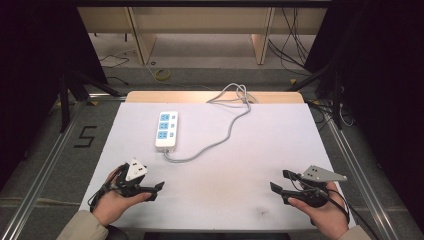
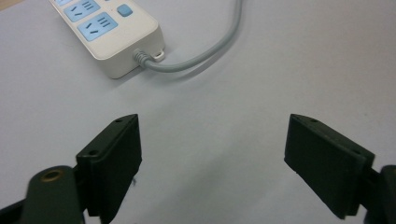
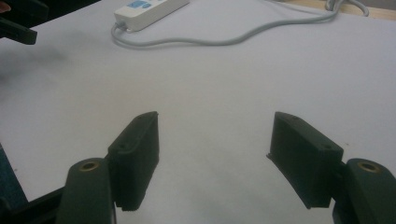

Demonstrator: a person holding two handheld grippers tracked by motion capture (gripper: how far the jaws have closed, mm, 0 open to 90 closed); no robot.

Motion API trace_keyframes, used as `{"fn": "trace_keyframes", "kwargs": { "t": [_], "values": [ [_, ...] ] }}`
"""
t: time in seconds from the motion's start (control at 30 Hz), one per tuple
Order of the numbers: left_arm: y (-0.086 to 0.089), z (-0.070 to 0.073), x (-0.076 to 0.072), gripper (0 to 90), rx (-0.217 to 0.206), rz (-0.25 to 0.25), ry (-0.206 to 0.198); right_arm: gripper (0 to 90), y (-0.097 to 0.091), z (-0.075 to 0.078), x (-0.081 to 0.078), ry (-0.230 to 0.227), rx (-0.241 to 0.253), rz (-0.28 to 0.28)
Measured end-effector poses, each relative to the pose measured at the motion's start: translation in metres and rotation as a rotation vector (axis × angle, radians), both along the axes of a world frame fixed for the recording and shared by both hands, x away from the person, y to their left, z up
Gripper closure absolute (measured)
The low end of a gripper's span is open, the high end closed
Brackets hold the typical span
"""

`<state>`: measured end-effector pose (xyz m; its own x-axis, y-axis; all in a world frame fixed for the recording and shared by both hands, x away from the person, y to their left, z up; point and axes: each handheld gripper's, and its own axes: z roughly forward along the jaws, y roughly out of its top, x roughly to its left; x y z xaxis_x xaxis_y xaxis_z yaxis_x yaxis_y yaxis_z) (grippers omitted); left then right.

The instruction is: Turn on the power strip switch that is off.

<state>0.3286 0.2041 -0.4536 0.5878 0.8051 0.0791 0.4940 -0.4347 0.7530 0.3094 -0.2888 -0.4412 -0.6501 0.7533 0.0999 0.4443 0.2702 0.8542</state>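
Fingers (image 2: 116, 154) spread; power strip (image 1: 166, 130) lies lengthwise (cord end nearest).

The power strip (image 1: 166, 131) looks like smooth, slightly glossy white plastic with a grey rubbery cord (image 1: 220, 137). The table (image 1: 260, 165) top is matt white, edged in pale wood. Both grippers' pads (image 2: 116, 158) are matt black.

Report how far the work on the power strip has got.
Done: nothing visible yet. The power strip lies flat on the white table, its grey cable trailing to the far edge, sockets empty. In hand: nothing; the left gripper and right gripper both rest open near the front edge, apart from the strip. Left: reaching and handling the strip.
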Motion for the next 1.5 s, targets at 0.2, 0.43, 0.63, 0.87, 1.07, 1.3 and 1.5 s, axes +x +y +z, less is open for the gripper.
{"fn": "trace_keyframes", "kwargs": {
  "t": [0.2, 0.43, 0.63, 0.87, 1.07, 1.3, 1.5],
  "values": [
    [0.005, 0.006, 0.000, 55.1, -0.001, 0.042, -0.006, 33.2, 0.001, 0.000, 0.000, 0.002, -0.002, -0.002],
    [0.013, 0.014, 0.003, 89.5, 0.002, 0.084, 0.009, 33.2, 0.002, 0.000, 0.000, 0.004, -0.001, 0.002],
    [0.008, 0.016, 0.007, 89.7, 0.012, 0.080, 0.013, 33.2, 0.002, 0.000, 0.000, 0.005, -0.002, 0.002],
    [0.002, 0.020, 0.015, 89.7, 0.014, 0.090, 0.012, 33.2, 0.003, -0.001, 0.000, 0.009, -0.007, 0.005],
    [-0.002, 0.022, 0.021, 89.7, 0.028, 0.090, 0.013, 33.2, 0.004, -0.001, 0.000, 0.009, -0.005, 0.004],
    [-0.003, 0.023, 0.029, 89.8, 0.023, 0.103, 0.014, 33.2, 0.004, -0.001, 0.000, 0.008, -0.005, 0.006],
    [-0.003, 0.024, 0.034, 89.8, 0.023, 0.111, 0.021, 33.2, 0.004, -0.001, 0.000, 0.008, -0.003, 0.008]
  ]
}}
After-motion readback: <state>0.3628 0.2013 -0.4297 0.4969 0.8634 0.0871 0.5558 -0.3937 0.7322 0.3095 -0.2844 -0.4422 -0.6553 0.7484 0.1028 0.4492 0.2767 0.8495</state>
